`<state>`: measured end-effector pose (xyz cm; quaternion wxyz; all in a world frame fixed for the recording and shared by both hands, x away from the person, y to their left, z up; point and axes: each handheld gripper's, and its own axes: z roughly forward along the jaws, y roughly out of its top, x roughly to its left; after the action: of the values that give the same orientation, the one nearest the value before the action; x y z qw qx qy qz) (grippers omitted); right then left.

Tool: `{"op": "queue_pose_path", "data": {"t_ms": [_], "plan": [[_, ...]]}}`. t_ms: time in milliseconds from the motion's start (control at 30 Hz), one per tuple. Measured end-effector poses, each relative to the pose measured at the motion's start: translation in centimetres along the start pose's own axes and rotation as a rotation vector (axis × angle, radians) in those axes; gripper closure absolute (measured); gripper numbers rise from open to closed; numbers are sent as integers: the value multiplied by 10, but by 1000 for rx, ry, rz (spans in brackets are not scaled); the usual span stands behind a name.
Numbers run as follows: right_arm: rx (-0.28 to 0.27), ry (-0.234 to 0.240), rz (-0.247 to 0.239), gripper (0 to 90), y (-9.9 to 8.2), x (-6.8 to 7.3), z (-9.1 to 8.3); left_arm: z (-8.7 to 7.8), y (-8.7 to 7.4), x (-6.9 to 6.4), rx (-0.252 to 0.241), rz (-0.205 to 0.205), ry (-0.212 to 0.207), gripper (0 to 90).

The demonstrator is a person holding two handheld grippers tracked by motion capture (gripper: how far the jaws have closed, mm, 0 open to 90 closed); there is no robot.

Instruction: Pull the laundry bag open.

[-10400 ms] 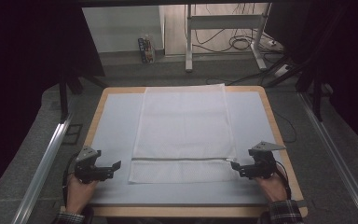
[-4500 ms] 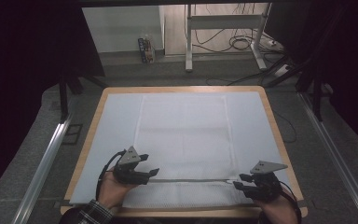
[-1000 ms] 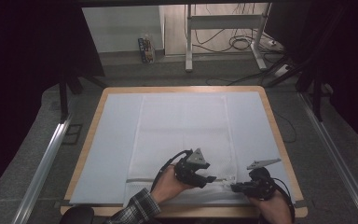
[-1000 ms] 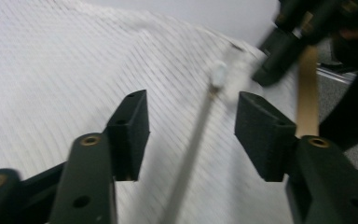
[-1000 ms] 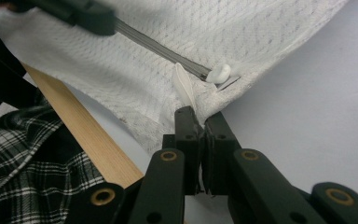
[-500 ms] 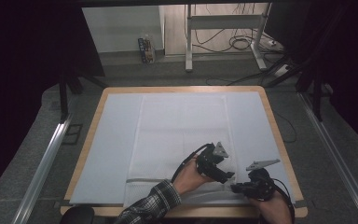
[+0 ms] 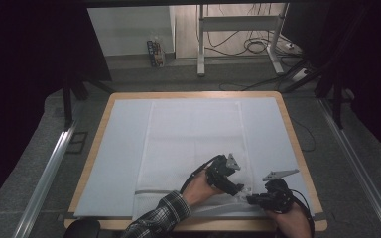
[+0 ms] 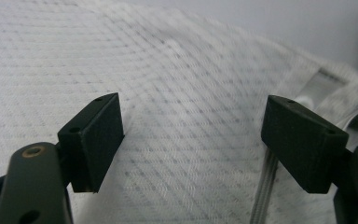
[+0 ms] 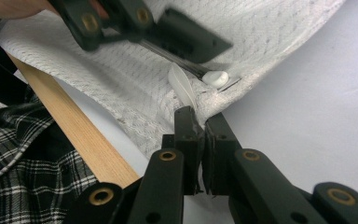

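A white mesh bag (image 7: pixel 193 134) lies flat on the pale mat, its grey zipper (image 7: pixel 151 192) running along the near edge. My right gripper (image 7: pixel 249 200) is shut on the bag's near right corner (image 9: pixel 200 119), pinching the fabric just below a white tab (image 9: pixel 182 86). A white zipper pull (image 9: pixel 216 77) sits at the end of the zipper beside that corner. My left gripper (image 7: pixel 239 190) is open just left of it, low over the mesh (image 8: pixel 196 140), with the zipper (image 8: pixel 261 196) near its right jaw. In the right gripper view the left gripper (image 9: pixel 168 32) hangs over the pull.
The mat covers a wooden table (image 7: pixel 297 148) whose near edge (image 9: pixel 79 140) runs close under both hands. A checked sleeve (image 7: pixel 154 215) crosses the bag's near side. Metal rails (image 7: pixel 44 178) flank the table, and cables (image 7: pixel 258 47) lie on the floor behind.
The left gripper has slid right along the bag's near edge, from mid-bag to beside the right gripper. The right gripper has stayed shut on the corner.
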<state>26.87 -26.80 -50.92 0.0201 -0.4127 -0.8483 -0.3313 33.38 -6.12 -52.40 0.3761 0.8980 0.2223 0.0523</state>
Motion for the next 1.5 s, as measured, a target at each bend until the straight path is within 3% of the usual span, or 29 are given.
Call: {"op": "queue_pose_path", "data": {"t_ms": [33,133,200,300,467,500,533,567,667,767,800,933,967,1000,1167,1333,1367,1500], "plan": [[2,-1,-1,844,0,0,0,1,1,-1,-38,-45,-20,206],[1,-3,-2,844,0,0,0,2,5,-3,-36,-40,-31,198],[2,-3,-2,843,0,0,0,6,11,-8,-14,8,-25,192],[3,-3,0,843,0,0,0,9,14,-10,-26,-7,-26,188],[5,-5,2,842,0,0,0,12,14,-15,-23,13,-30,186],[6,-4,2,841,0,-1,0,11,14,-16,-13,38,-17,187],[7,-5,2,842,0,-1,1,11,14,-16,-13,38,-17,187],[9,-5,1,842,0,0,1,9,15,-17,-2,70,-11,187],[9,-5,1,842,0,0,1,7,16,-21,-4,96,23,187],[9,-13,3,841,0,0,1,4,14,-23,57,181,142,202],[8,-15,3,841,0,0,0,3,12,-22,65,189,146,199],[9,-16,4,842,0,-1,0,-3,5,-11,43,117,91,204],[9,-18,5,841,0,-1,1,-3,5,-11,43,117,91,207],[13,-18,3,841,0,-1,1,-4,6,-10,15,86,54,208],[12,-16,6,841,0,-1,1,5,15,-20,1,97,5,201],[15,-20,6,839,0,-1,1,11,16,-23,23,114,27,192],[14,-20,5,839,0,-1,1,10,14,-21,28,125,59,185],[14,-20,5,839,0,-1,1,4,11,-15,31,125,100,193]]}}
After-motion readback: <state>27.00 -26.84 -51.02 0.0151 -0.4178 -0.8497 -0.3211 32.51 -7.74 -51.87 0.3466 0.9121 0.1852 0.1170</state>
